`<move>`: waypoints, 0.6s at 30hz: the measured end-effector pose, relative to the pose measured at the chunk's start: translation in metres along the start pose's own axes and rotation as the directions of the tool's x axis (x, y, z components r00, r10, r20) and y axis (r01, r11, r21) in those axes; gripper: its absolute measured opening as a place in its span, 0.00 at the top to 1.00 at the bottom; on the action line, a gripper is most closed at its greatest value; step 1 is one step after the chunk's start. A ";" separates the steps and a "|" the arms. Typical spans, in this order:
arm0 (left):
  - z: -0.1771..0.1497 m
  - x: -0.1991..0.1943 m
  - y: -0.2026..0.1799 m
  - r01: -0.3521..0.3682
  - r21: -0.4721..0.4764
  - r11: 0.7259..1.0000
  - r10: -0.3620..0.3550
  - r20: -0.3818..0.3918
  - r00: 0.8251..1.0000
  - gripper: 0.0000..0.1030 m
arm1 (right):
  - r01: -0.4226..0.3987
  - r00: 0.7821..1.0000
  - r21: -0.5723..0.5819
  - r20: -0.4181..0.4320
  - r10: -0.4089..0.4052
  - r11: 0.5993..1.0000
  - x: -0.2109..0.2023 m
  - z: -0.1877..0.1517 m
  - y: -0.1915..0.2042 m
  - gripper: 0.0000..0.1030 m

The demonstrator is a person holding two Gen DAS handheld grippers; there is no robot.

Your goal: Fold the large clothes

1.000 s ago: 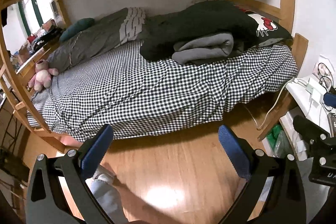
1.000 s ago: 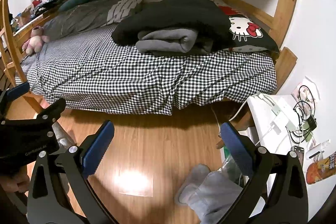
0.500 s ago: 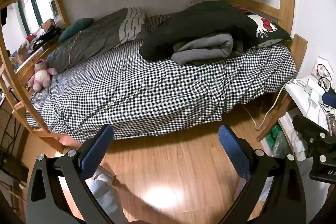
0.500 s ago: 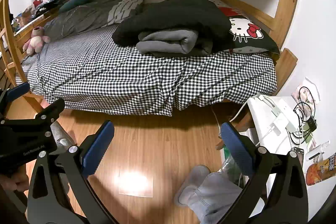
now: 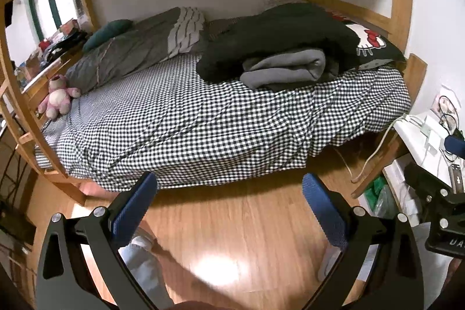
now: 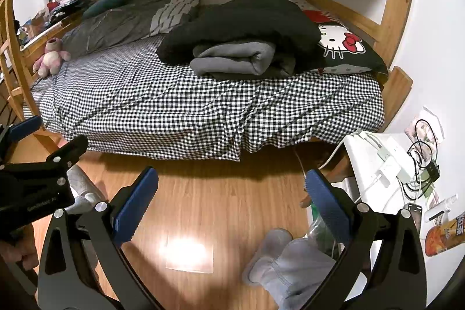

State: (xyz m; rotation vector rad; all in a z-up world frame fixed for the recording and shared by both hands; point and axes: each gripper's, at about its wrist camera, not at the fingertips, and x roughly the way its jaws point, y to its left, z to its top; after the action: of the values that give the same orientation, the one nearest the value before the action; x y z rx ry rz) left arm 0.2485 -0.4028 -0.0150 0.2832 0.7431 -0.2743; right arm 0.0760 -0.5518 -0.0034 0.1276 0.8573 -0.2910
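A dark garment (image 5: 279, 37) is lying heaped over a folded grey one (image 5: 284, 69) at the far right of the bed (image 5: 203, 121), touching a cat pillow (image 6: 343, 48). I am holding my left tongs (image 5: 229, 208) and right tongs (image 6: 232, 202) spread and empty over the near floor (image 6: 221, 193).

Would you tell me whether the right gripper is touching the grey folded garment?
Apart: the right wrist view shows the right gripper over bare floor, the grey folded garment up on the bed.
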 end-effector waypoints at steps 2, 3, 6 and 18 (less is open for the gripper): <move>-0.001 0.000 0.000 0.004 0.001 1.000 -0.004 -0.003 1.000 0.04 | -0.003 1.000 0.001 -0.001 0.003 1.000 0.000 0.000 0.000 0.03; -0.002 -0.001 -0.001 0.005 0.005 1.000 -0.005 -0.002 1.000 0.04 | -0.004 1.000 0.002 -0.001 0.004 1.000 0.000 -0.001 0.000 0.03; -0.003 -0.002 -0.001 0.020 0.008 1.000 -0.020 -0.005 1.000 0.04 | -0.005 1.000 0.003 -0.002 0.005 1.000 0.000 -0.001 0.001 0.03; -0.007 -0.005 0.000 0.036 0.010 0.999 -0.036 -0.010 0.999 0.04 | -0.012 1.000 0.005 -0.002 0.012 1.000 -0.002 -0.003 0.002 0.03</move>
State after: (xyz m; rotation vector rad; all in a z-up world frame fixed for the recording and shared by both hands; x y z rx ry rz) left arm 0.2410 -0.3995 -0.0163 0.2809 0.7577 -0.3112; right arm 0.0730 -0.5487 -0.0036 0.1372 0.8577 -0.2819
